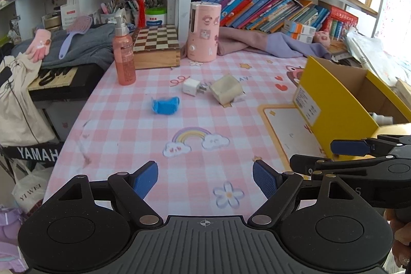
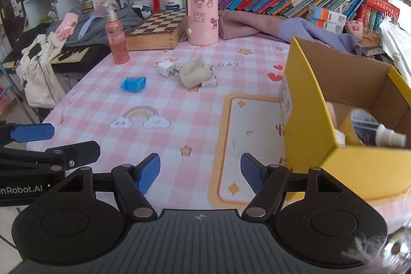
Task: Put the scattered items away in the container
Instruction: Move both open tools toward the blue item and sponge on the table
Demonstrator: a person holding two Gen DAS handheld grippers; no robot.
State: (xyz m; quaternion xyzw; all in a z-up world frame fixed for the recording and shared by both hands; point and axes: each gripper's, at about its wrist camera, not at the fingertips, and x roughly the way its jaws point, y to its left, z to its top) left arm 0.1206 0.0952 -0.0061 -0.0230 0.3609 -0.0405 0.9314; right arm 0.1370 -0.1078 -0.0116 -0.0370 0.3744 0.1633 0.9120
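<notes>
A yellow cardboard box (image 2: 305,104) stands open at the right of the pink checked table; it also shows in the left wrist view (image 1: 334,104). Inside lie a tape roll (image 2: 359,125) and a small white spray bottle (image 2: 390,136). On the table lie a blue crumpled item (image 1: 165,105) (image 2: 133,84), a white plug adapter (image 1: 191,86) (image 2: 166,69) and a beige pouch (image 1: 226,90) (image 2: 194,72) on a small white box (image 2: 210,82). My left gripper (image 1: 205,180) is open and empty above the table's near edge. My right gripper (image 2: 200,173) is open and empty beside the box's near left corner.
A pink pump bottle (image 1: 124,55), a wooden chess box (image 1: 156,48) and a pink cylinder appliance (image 1: 203,32) stand at the back. Purple cloth (image 1: 269,43) and books (image 1: 269,7) lie behind. A keyboard (image 1: 59,78) with clothes sits off the table's left edge.
</notes>
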